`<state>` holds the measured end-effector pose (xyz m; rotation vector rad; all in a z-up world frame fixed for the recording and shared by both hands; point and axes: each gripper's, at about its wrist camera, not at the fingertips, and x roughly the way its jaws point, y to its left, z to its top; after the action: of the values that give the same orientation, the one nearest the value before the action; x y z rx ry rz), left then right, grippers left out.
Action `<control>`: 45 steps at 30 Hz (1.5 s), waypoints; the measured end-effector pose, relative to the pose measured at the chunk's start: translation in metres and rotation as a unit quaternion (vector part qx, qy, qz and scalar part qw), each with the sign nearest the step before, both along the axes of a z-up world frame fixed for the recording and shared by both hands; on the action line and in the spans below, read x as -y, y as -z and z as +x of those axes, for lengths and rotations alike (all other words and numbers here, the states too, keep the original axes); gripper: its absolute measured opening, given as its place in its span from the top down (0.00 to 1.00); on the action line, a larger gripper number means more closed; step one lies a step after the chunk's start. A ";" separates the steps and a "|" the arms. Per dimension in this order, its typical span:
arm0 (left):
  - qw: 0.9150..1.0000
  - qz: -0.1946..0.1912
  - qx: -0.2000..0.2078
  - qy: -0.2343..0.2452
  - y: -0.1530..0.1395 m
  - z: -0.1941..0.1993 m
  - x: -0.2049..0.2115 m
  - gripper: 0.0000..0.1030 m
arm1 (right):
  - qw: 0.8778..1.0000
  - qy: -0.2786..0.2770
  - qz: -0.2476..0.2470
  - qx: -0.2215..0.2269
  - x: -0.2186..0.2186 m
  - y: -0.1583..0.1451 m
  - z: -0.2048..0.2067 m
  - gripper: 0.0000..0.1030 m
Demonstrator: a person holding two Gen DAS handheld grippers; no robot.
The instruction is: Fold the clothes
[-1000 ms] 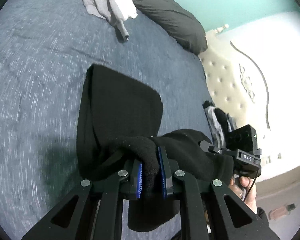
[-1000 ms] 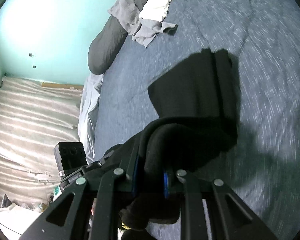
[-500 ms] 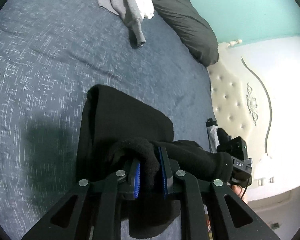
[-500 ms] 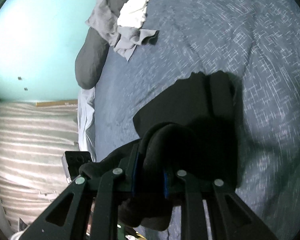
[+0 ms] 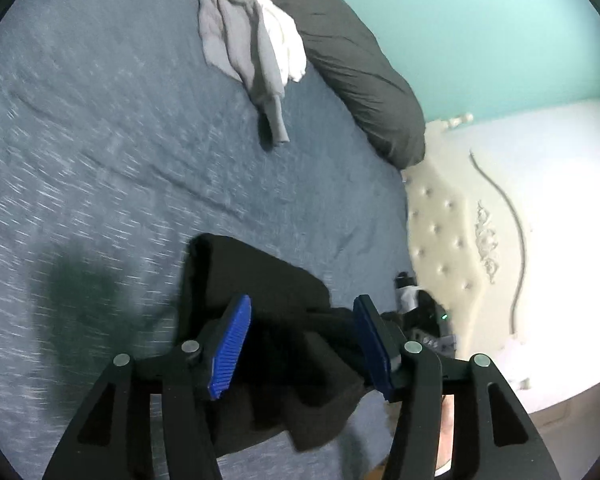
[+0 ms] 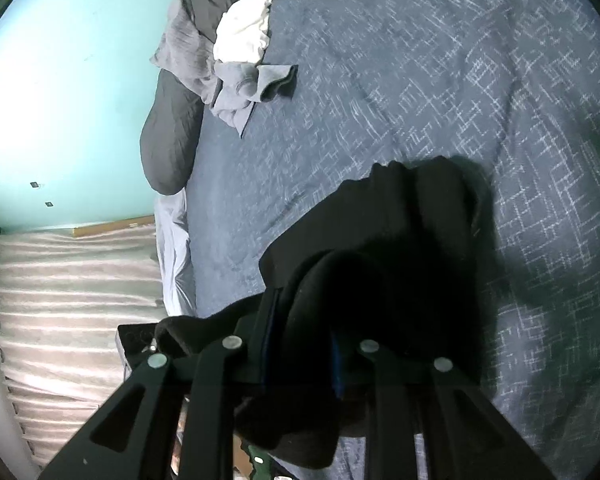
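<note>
A bed (image 5: 100,128) covered in a blue-grey patterned blanket fills both views, with a turquoise wall behind it and a cream tufted headboard (image 5: 440,232) at one side. A black garment (image 5: 268,300) lies folded near the bed's edge. The left tongs (image 5: 302,340) are spread wide apart, their 2 blue pads (image 5: 230,346) on either side of the black fabric without pinching it. The right tongs (image 6: 300,354) are clamped on a thick fold of the same black garment (image 6: 400,248), lifting that edge off the blanket. At the far end, a heap of grey clothes (image 5: 236,32) and a white cloth (image 5: 284,40) rests against a long dark grey pillow (image 5: 364,80).
</note>
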<state>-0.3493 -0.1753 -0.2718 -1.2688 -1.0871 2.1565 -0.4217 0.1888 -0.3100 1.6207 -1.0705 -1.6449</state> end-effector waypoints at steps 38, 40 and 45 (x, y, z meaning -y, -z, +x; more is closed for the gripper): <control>0.981 -0.181 -0.066 0.016 0.016 0.012 -0.051 0.45 | 0.971 -0.034 0.129 -0.199 -0.009 -0.075 0.005 0.58; 0.981 -0.184 -0.063 0.018 0.017 0.008 -0.054 0.45 | 0.959 -0.056 0.144 -0.237 -0.004 -0.079 0.015 0.58; 0.979 -0.189 -0.066 0.027 0.013 0.007 -0.063 0.45 | 0.942 -0.096 0.168 -0.273 0.023 -0.070 0.028 0.58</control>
<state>-0.3418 -0.1124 -0.2853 -1.2675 -0.5993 2.4433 -0.3938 0.1663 -0.2396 1.2802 -0.3552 -2.0469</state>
